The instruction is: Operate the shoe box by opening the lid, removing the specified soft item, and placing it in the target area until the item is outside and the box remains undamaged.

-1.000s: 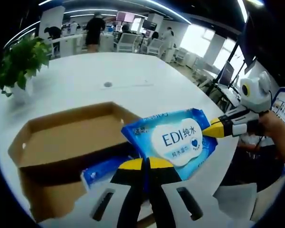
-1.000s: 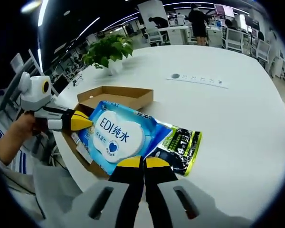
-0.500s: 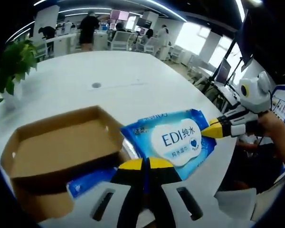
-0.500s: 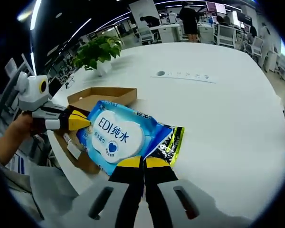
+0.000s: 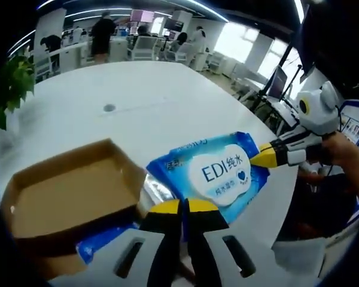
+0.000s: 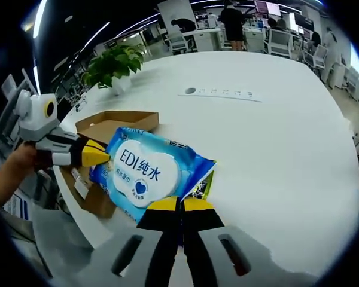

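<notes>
The pack of wet wipes (image 5: 218, 173) was held in the air between the two grippers, clear of the cardboard box (image 5: 66, 197) and above the near edge of the white desk (image 5: 167, 101). The left gripper (image 5: 183, 206) had its yellow-tipped fingers closed flat on one end of the pack. The right gripper (image 6: 180, 204) had its fingers closed likewise on the opposite end; in the left gripper view it entered from the right, its tip touching the pack's edge.

The box lay open on the desk, just beside the pack. Its inside looked bare in the part visible. A second blue pack (image 5: 105, 239) lay close against the box on the near side; whether it rested in the box or on the desk could not be told. In the right gripper view a dark packet with a yellow-green edge (image 6: 202, 185) showed just behind the held pack.

In my judgement the removal step was done and the placing step was in hand. The next move would call for carrying the pack level over a bare stretch of desk, lowering it flat, then opening both sets of fingers. The target area was not marked in either view. A potted plant (image 6: 110, 63) stood well apart at the far side.
</notes>
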A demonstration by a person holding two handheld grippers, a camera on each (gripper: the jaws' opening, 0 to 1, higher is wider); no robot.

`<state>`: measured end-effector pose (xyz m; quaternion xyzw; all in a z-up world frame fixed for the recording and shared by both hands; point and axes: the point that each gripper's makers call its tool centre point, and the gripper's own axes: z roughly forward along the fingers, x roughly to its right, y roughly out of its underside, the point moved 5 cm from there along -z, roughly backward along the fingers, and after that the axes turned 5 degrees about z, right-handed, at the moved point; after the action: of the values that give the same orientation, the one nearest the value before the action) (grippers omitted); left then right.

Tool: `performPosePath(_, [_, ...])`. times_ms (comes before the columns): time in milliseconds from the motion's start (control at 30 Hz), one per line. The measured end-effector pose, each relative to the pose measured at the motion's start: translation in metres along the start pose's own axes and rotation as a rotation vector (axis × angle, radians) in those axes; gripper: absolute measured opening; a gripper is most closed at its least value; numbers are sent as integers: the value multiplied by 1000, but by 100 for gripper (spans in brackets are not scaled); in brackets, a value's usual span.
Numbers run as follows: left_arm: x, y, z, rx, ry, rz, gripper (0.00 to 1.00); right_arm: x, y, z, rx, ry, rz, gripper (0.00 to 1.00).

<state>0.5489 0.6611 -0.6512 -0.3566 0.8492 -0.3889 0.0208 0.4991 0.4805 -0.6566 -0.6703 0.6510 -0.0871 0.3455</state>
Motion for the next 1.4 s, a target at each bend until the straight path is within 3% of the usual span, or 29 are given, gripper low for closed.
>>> performPosePath(267, [0,4,12,-31,-11,29,0,8,4,9,-21,1,5,0])
performPosePath(833, [-14,11,32,-123,-76,153,0,22,14,54,-56,-10,13,0])
performPosePath(1400, [-11,9,48,-171,-111,276,0,36,19,80,-76,33,0,0])
